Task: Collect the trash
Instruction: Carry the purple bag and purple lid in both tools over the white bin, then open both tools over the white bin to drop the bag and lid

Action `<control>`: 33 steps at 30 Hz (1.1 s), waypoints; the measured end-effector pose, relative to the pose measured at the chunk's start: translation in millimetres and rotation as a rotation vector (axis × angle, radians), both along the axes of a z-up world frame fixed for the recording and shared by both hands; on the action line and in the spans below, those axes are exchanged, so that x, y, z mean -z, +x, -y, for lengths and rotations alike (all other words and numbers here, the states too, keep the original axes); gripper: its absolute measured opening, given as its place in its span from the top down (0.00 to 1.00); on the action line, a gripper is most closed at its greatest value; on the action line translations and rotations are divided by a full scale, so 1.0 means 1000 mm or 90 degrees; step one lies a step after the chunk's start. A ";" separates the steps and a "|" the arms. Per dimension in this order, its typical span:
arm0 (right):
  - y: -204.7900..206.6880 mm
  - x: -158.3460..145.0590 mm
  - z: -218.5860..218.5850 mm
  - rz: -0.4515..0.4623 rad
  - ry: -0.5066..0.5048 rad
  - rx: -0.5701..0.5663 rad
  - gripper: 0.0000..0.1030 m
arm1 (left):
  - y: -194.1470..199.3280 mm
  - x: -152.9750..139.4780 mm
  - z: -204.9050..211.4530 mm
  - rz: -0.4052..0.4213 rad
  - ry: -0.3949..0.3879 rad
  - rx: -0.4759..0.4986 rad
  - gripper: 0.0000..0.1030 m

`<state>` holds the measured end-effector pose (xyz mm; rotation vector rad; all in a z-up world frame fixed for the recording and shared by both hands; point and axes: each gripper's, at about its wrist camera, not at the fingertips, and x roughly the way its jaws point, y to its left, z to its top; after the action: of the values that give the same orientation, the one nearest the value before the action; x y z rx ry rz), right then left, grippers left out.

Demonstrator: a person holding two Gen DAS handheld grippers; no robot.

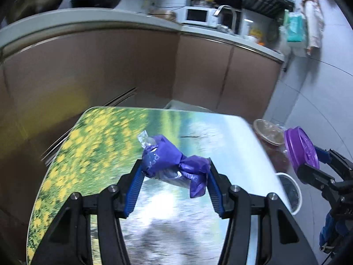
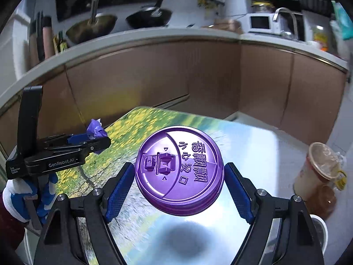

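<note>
Left claw (image 1: 175, 172): clenched on a crumpled purple wrapper (image 1: 174, 165), which sits crosswise between the two blue pads (image 1: 132, 190). A clear crinkled end of the wrapper sticks out up and to the left; a purple tail hangs down near the right pad. The wrapper is held in the air above the surface (image 1: 92, 145), not touching it. The right wrist view shows the same claw from the side, with the wrapper (image 2: 96, 129) poking out above its tip and a blue and white gloved hand (image 2: 26, 196) on its handle.

Surface: a glossy top printed with yellow flowers on the left and a pale landscape toward the right. The print is motion-blurred in both views. A dark shadow lies on the surface (image 2: 253, 145) below the right claw.

Right claw (image 2: 179, 172): grasping a purple cup lid (image 2: 178, 170) by its rim, one blue pad against each side. The lid is tilted, its embossed top facing the camera, and it is clear of the surface. In the left wrist view the lid (image 1: 301, 146) is seen near edge-on at the tip of the right claw (image 1: 308, 161), beyond the right edge of the surface.

Right of the surface, lower down: a sealed drink cup (image 2: 320, 172) with tan contents, leaning, with crumpled plastic beside it. Just below it is part of a white round rim (image 2: 321, 227); what it belongs to cannot be told.

Background: brown cabinets (image 2: 154, 75) under a pale counter with two pans (image 2: 147, 15) and a microwave (image 2: 260, 23).
</note>
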<state>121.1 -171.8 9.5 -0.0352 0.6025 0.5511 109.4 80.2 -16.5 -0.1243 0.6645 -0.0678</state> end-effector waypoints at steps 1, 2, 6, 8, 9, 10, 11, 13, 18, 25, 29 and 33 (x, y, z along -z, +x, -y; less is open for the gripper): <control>-0.003 -0.002 0.013 0.003 0.004 0.012 0.21 | 0.001 -0.004 0.011 0.002 0.000 0.011 0.50; -0.007 -0.003 0.030 0.007 0.008 0.030 0.21 | 0.003 -0.007 0.023 0.004 -0.001 0.027 0.50; -0.015 0.000 0.090 0.008 0.021 0.095 0.21 | 0.018 -0.015 0.088 0.000 0.000 0.099 0.50; -0.018 0.006 0.119 0.004 0.023 0.130 0.21 | 0.027 -0.016 0.124 -0.005 0.001 0.140 0.50; -0.019 0.010 0.135 0.000 0.023 0.151 0.21 | 0.030 -0.017 0.140 -0.008 0.000 0.156 0.50; -0.019 0.015 0.153 -0.004 0.023 0.173 0.21 | 0.035 -0.017 0.160 -0.013 -0.003 0.180 0.50; -0.019 0.020 0.167 -0.009 0.023 0.193 0.21 | 0.040 -0.015 0.181 -0.020 -0.005 0.204 0.50; -0.018 0.034 0.198 -0.021 0.018 0.238 0.21 | 0.048 -0.010 0.217 -0.030 -0.006 0.246 0.50; -0.012 0.076 0.262 -0.071 0.009 0.332 0.20 | 0.073 0.013 0.308 -0.074 -0.013 0.332 0.50; 0.010 0.143 0.321 -0.149 -0.004 0.406 0.20 | 0.108 0.052 0.401 -0.136 -0.002 0.400 0.49; 0.026 0.178 0.344 -0.187 -0.007 0.422 0.20 | 0.125 0.074 0.437 -0.170 -0.001 0.417 0.47; 0.041 0.203 0.357 -0.209 -0.016 0.431 0.19 | 0.143 0.092 0.460 -0.195 -0.012 0.422 0.46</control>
<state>161.9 -529.2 -194.0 0.2339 0.8889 -0.1148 252.8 -380.0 -108.3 0.0752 0.9897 -0.7042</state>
